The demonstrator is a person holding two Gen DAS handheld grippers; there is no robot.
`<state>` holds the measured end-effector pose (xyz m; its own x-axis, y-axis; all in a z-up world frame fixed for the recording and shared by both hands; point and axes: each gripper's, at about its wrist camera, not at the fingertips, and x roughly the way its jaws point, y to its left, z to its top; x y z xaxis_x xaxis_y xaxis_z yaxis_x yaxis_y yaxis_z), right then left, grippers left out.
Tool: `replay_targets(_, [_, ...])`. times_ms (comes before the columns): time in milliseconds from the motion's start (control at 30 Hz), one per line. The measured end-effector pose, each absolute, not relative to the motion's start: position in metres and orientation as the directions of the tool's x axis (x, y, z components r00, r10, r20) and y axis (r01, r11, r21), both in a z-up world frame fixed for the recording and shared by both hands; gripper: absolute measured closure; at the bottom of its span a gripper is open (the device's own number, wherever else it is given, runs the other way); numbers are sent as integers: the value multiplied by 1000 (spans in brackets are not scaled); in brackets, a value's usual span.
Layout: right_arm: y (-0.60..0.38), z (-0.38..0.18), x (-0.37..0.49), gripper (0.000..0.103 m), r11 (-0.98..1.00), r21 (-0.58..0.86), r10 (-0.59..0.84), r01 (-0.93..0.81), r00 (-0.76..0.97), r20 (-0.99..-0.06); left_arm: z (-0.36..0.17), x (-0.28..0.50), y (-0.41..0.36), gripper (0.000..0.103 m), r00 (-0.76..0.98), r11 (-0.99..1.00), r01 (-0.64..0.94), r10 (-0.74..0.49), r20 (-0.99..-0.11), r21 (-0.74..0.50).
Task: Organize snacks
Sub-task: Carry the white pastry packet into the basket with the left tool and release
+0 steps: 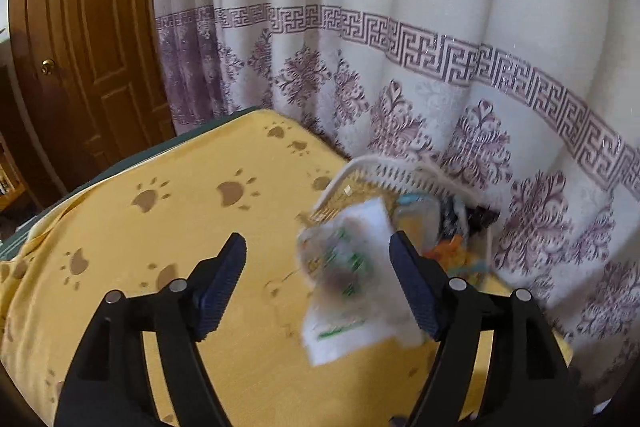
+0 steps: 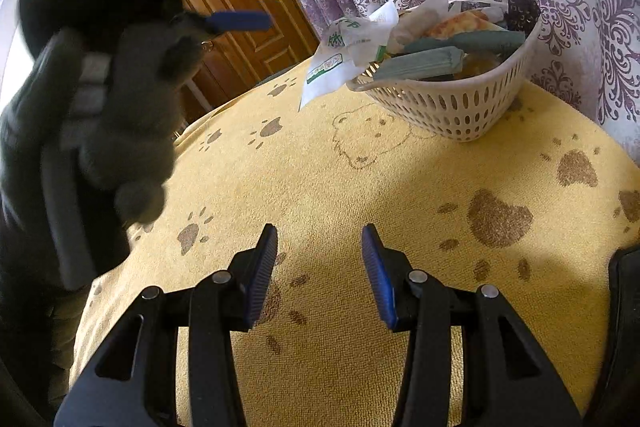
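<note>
Curtains (image 1: 400, 27) with a purple key-pattern band hang behind a tabletop (image 2: 320, 195) under a yellow paw-print cloth, and a brown door (image 1: 80, 47) stands at ten o'clock in the left view. At one o'clock in the right view sits a white slotted basket (image 2: 460, 111), already heaped with snacks: two grey-green rolls (image 2: 432, 61), an orange-patterned pack, something dark at the back. A white packet (image 2: 340, 67) with green print hangs off the basket's rim at its nine o'clock side, blurred, and whether it rests on the rim or is in mid-air I cannot tell. In the left view that packet (image 1: 348, 275) shows between the pads and toward the right one, but the left tool (image 1: 318, 287) stands wide apart and does not clamp it. The right tool (image 2: 319, 275) is apart too, with nothing between its pads, low over bare cloth. No loose snack shows elsewhere on the cloth, so the sorting looks nearly done: what seems left is settling this last packet fully inside.
</note>
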<state>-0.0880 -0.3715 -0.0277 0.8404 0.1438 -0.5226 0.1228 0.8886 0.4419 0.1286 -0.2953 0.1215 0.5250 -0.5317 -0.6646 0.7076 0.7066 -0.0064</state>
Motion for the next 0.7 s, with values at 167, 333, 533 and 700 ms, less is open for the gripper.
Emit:
replay_targets(167, [-370,-27,-89,58,889,441,141,125,841,-523,95,129,-295,29,548,721,688,-444,-710,81])
replay_targets(333, [-367,-26,-91,58,890,437,134,130,842,-523,87,133,-312,29,544,713,698,-460,-702,74])
replay_targets(533, [-368,-26,-90,58,890,437,133,131,841,-524,81,147,-328,29,527,720,693,-472,-707,37])
replay_targets(700, [-369,-26,-90,58,892,432,124,137,843,-523,74,149,-334,28,532,722,690,-457,-712,51])
